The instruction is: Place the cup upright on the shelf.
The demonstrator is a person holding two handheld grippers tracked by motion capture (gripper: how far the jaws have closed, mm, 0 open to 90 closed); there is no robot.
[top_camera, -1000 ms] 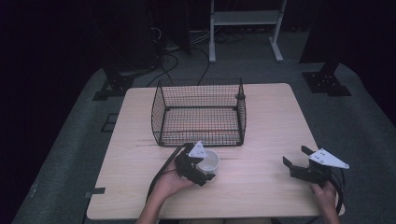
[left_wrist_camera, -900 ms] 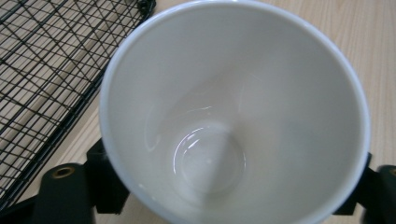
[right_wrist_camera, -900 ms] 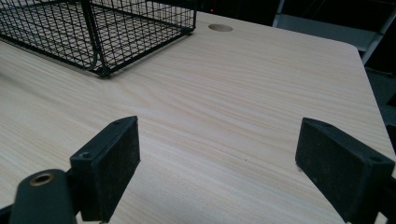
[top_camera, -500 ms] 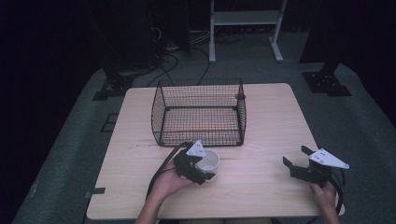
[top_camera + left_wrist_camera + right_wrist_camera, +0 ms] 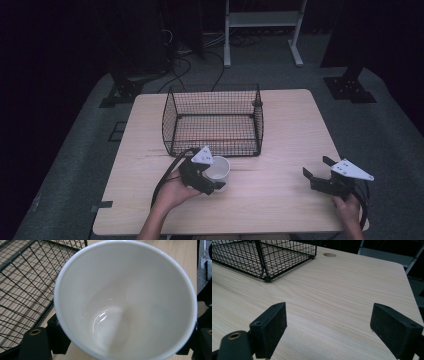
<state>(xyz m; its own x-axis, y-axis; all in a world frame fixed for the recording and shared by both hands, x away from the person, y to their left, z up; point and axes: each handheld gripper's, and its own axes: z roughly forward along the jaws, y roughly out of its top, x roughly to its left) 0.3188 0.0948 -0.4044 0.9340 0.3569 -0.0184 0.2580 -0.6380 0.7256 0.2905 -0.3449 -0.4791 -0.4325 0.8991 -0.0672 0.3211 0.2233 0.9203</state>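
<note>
High view: the left gripper point(image 5: 212, 184) grasps a white cup point(image 5: 218, 170) just near of the wire basket point(image 5: 212, 120) on the table point(image 5: 280, 150); the right gripper point(image 5: 316, 172) hovers near-right, jaws spread. Left gripper view: black jaws clamp the cup's point(image 5: 125, 305) sides, basket point(image 5: 22, 277) at left. Right gripper view: jaws wide apart over bare wood point(image 5: 332, 302).

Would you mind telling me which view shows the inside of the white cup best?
The left gripper view: it looks straight into the white cup, empty to its bottom. The high view shows it small beside the left gripper.
</note>
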